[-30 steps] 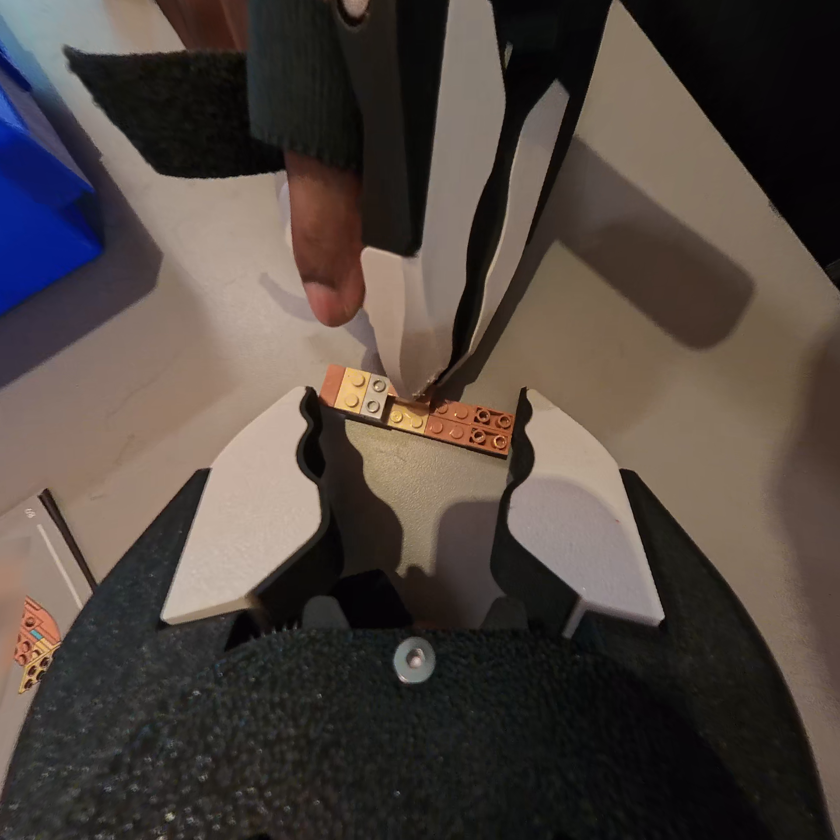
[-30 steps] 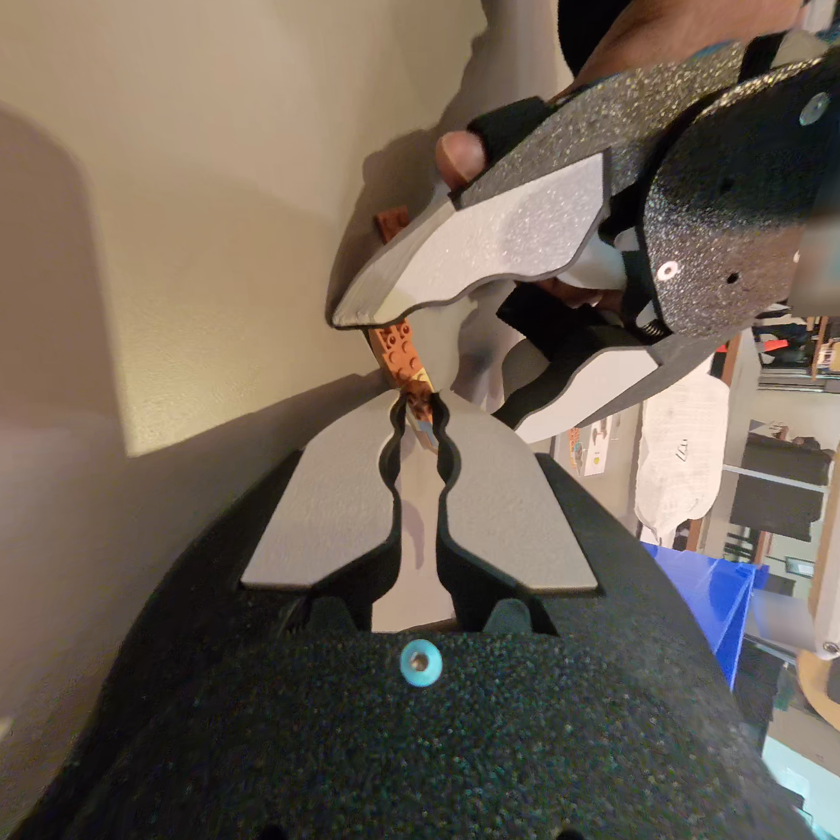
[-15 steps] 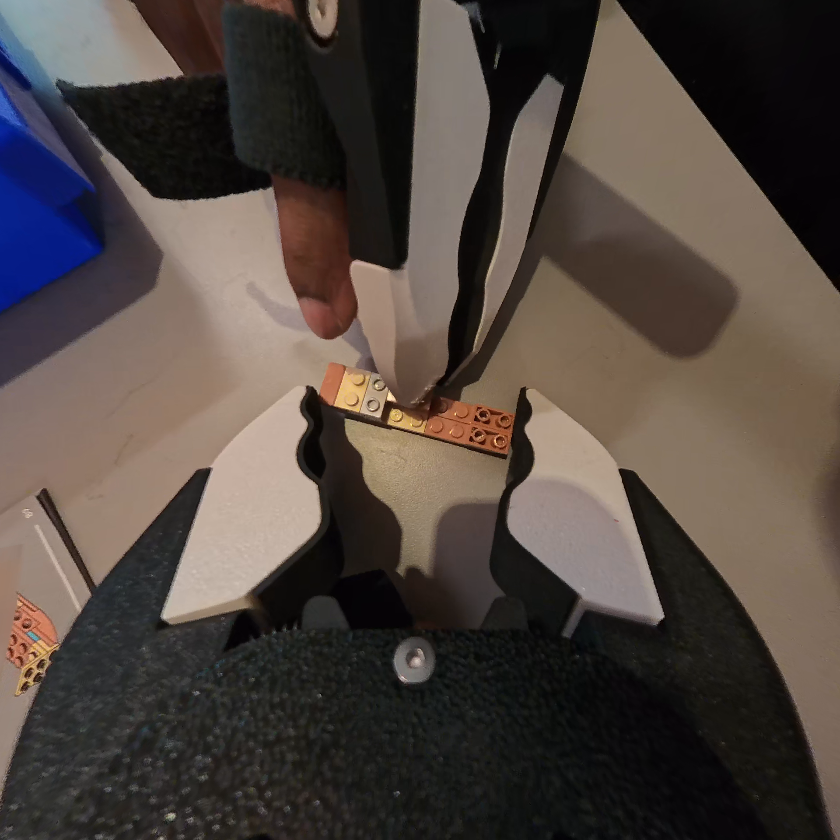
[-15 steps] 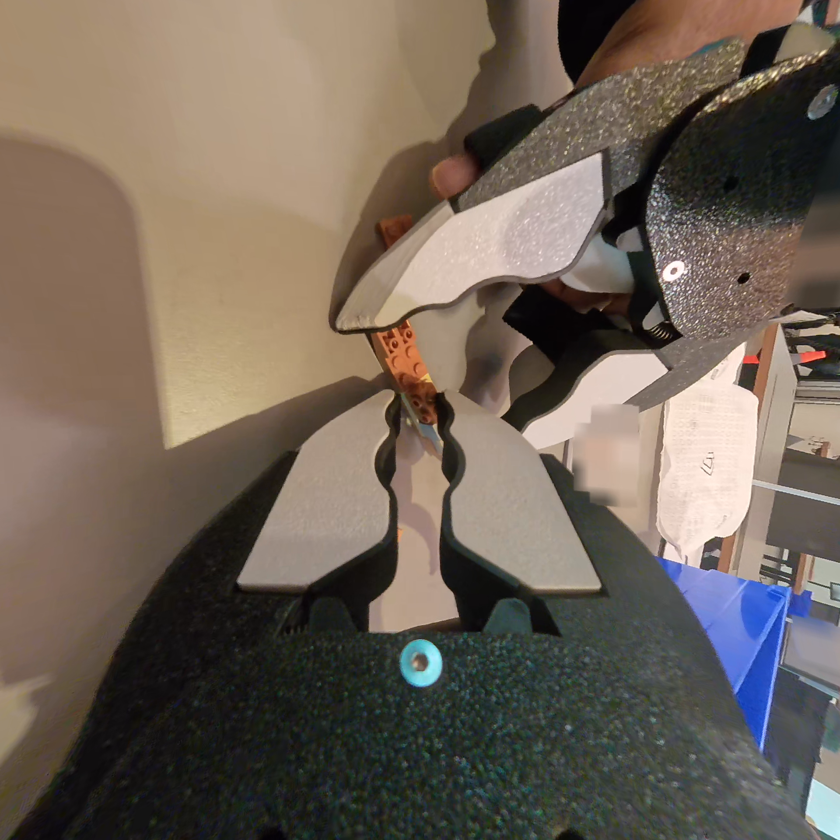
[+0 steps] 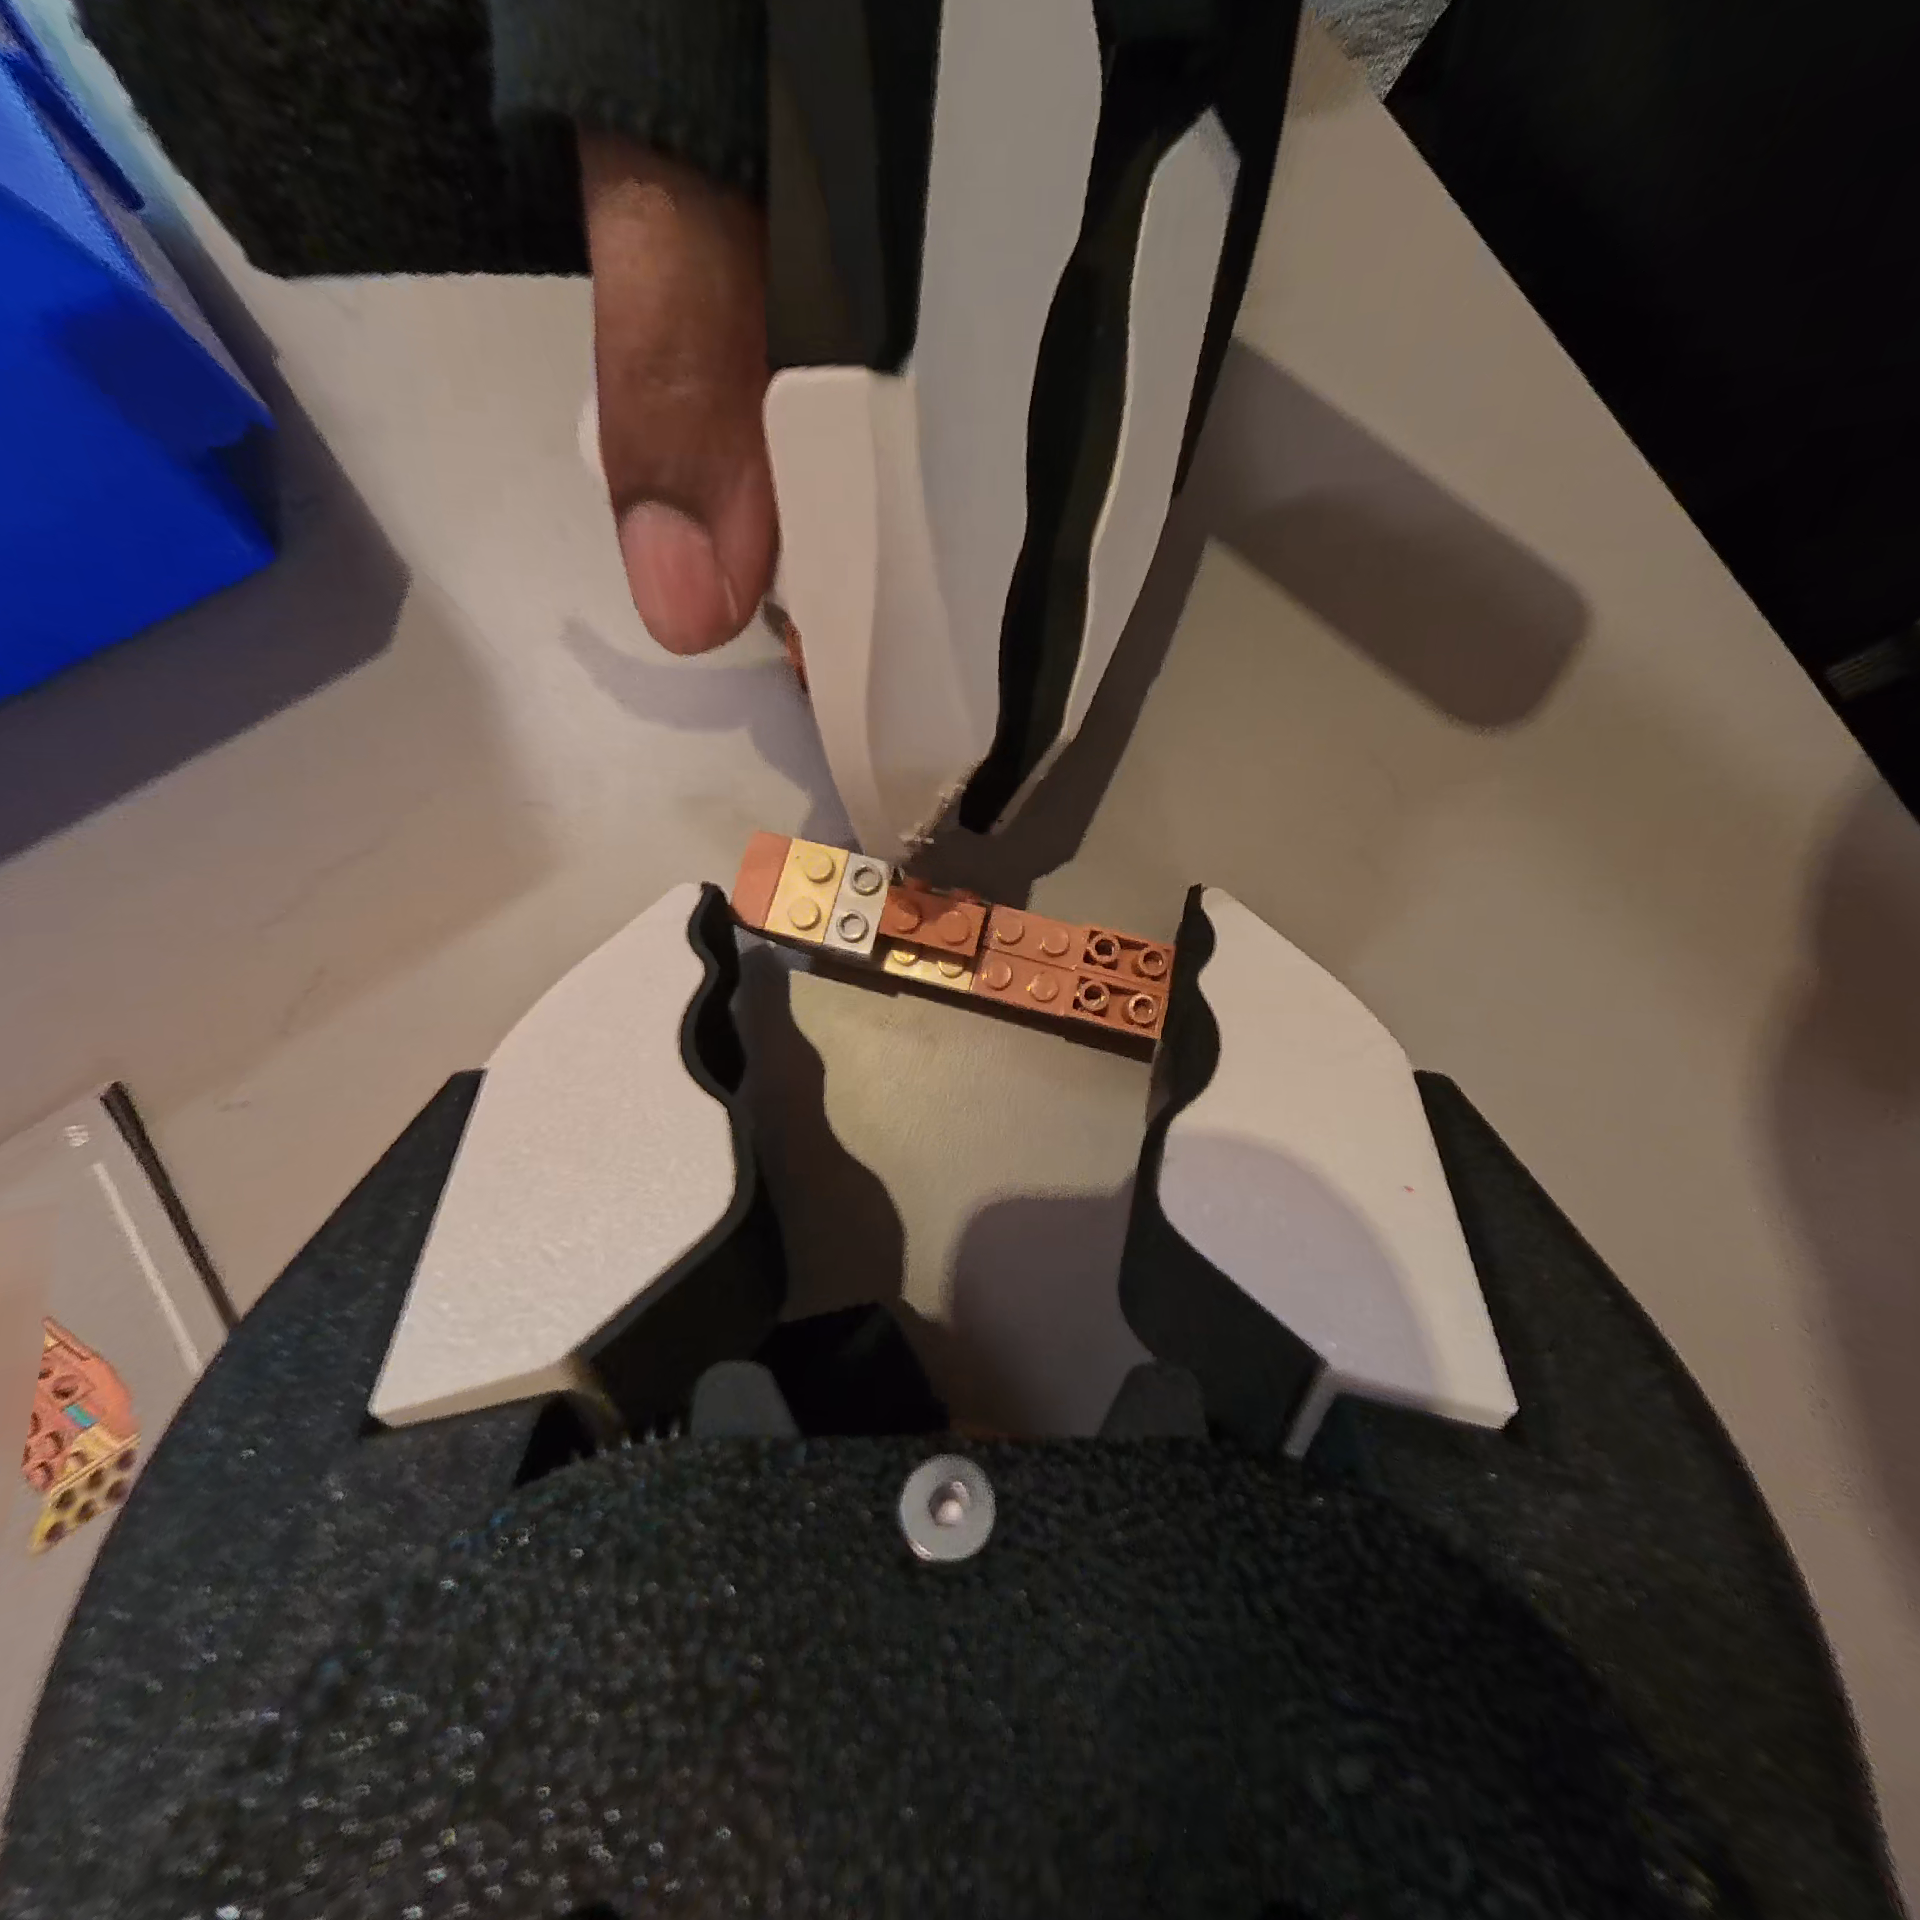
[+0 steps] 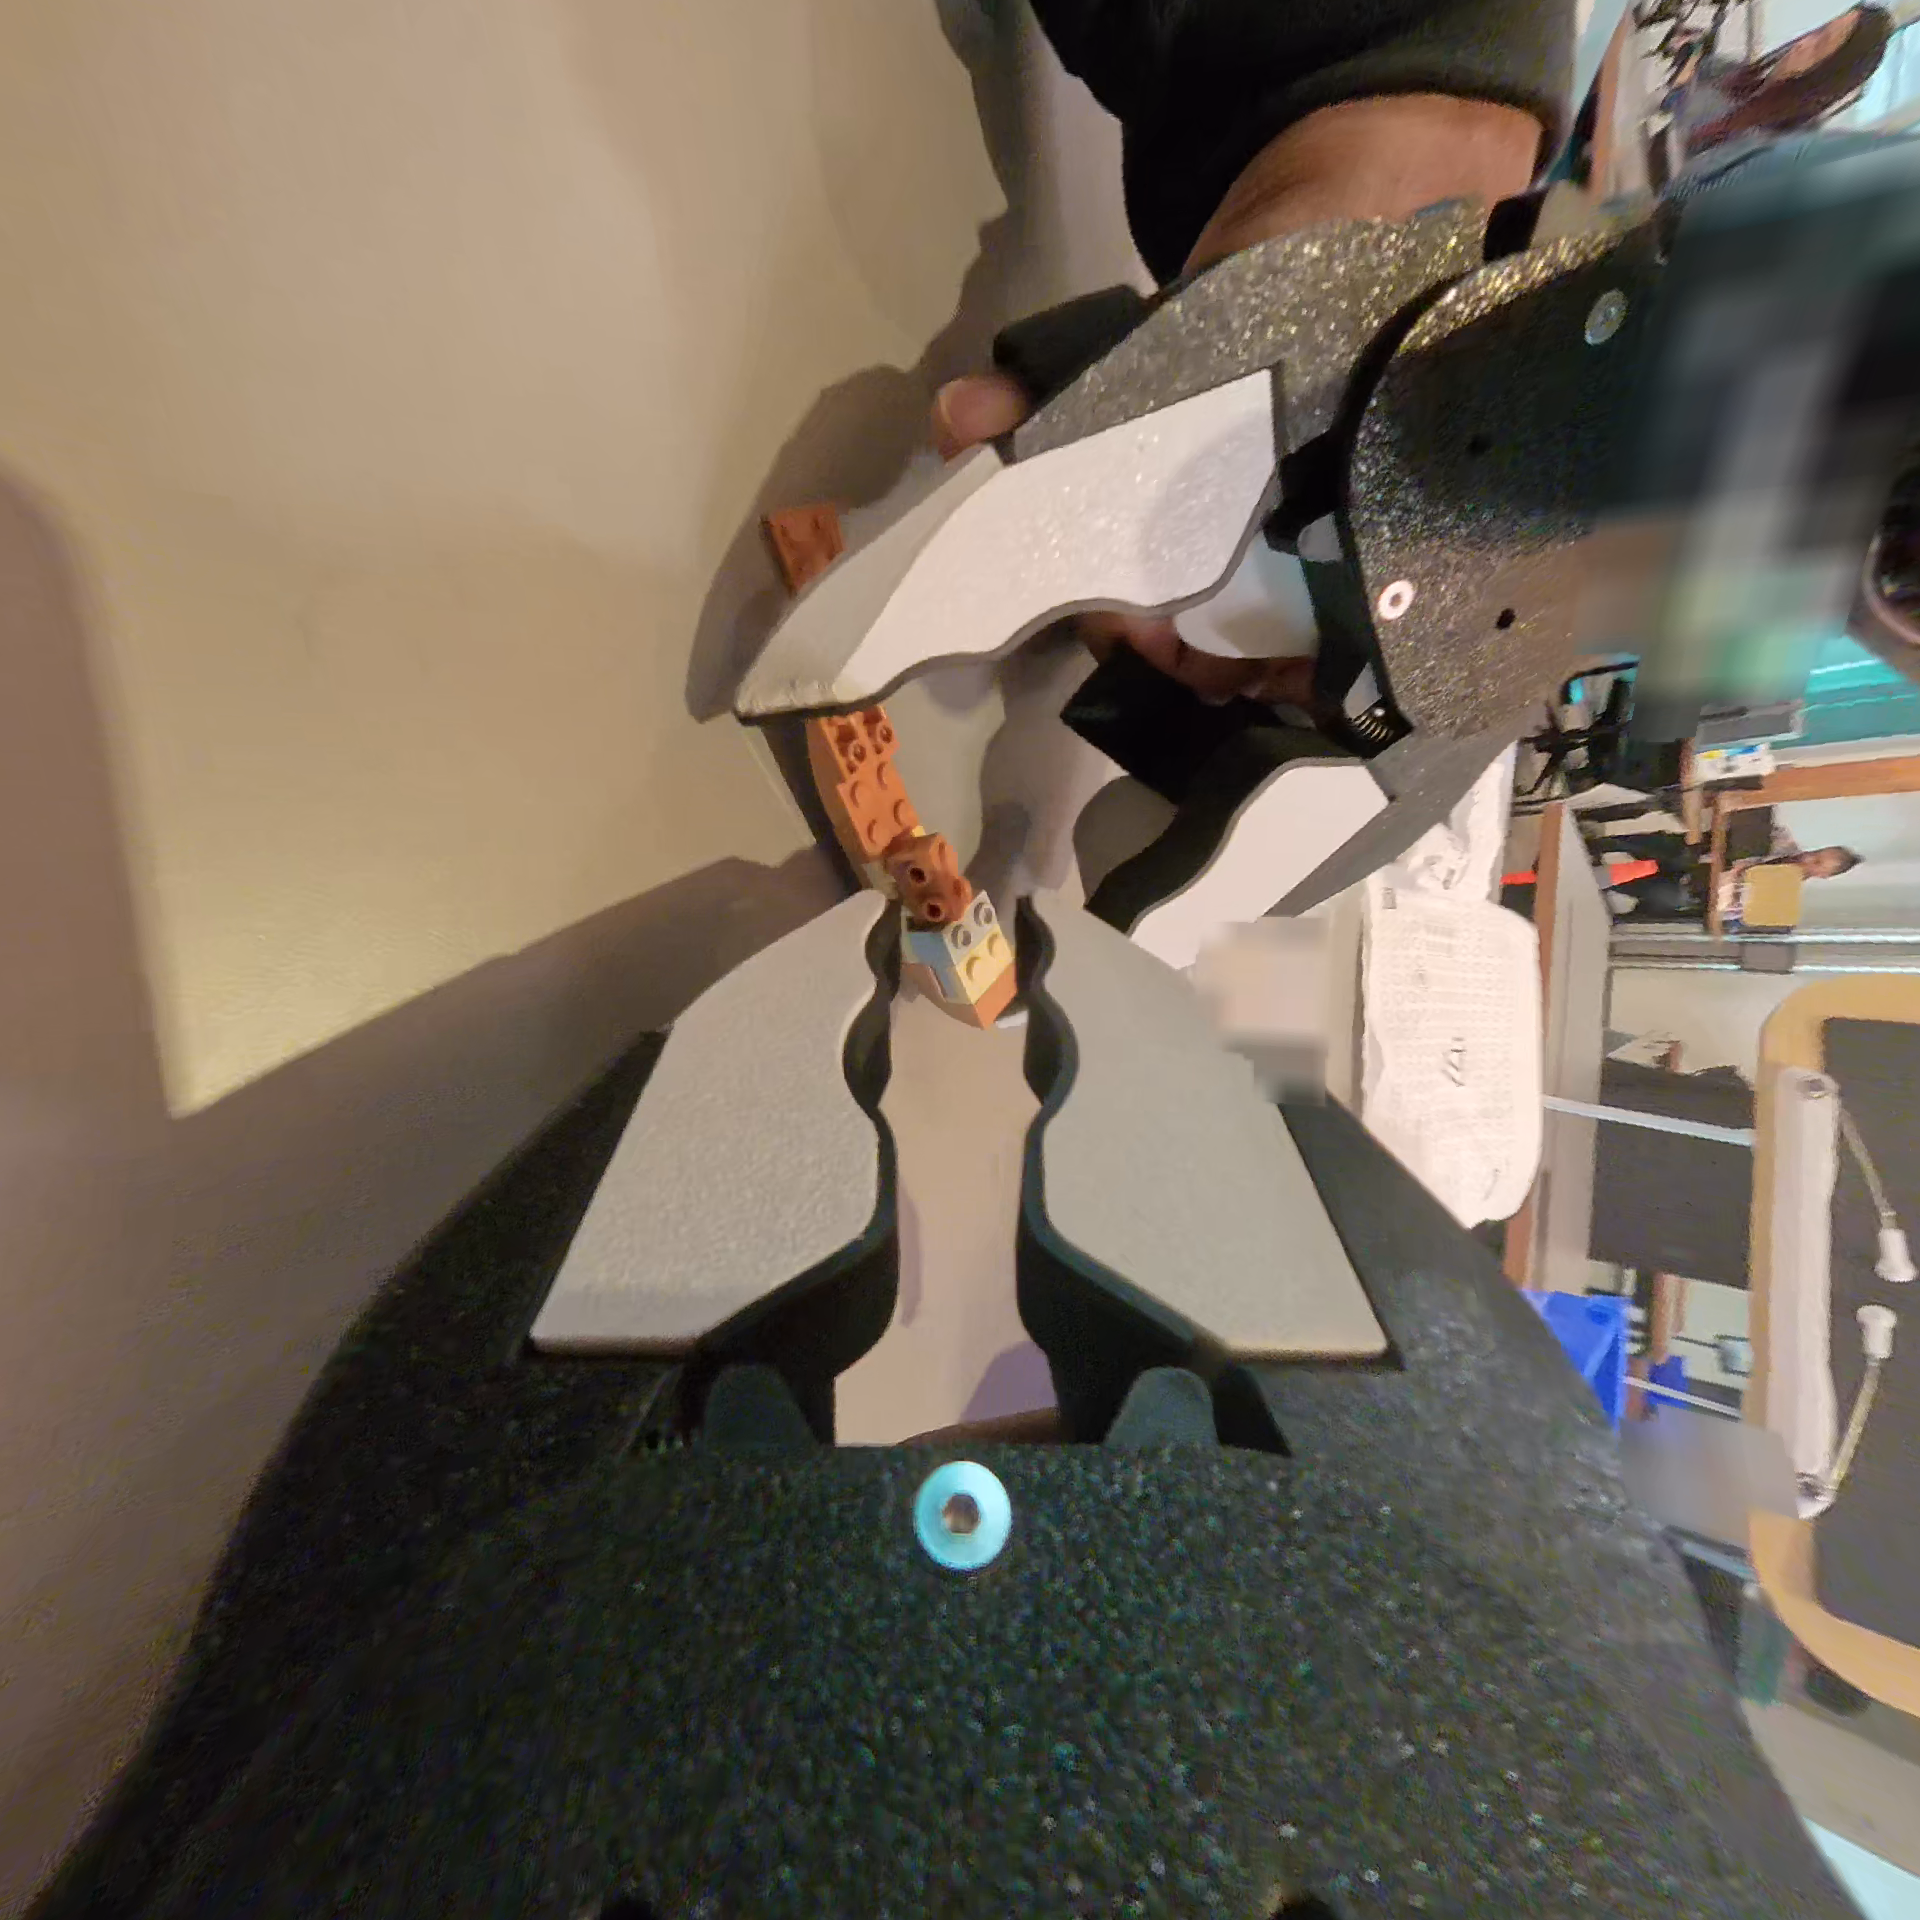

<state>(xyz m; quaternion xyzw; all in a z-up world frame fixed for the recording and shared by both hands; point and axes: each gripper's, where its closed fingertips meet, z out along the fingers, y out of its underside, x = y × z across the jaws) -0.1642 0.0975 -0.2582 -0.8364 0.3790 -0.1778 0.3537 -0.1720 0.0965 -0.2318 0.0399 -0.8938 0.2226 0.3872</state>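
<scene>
Fingers of the left gripper [image 5: 951, 951] stand wide apart, bracketing the brown brick strip [image 5: 1023, 961] at mid-frame, seemingly to steady it on the bench [image 5: 1455, 644]. Right gripper [image 6: 956, 951] fingers are parted, apparently clear of the brick just above.

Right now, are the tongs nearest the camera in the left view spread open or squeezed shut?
Spread open. The left tongs have fingers standing wide apart, with the brown brick strip lying between them on the table.
</scene>
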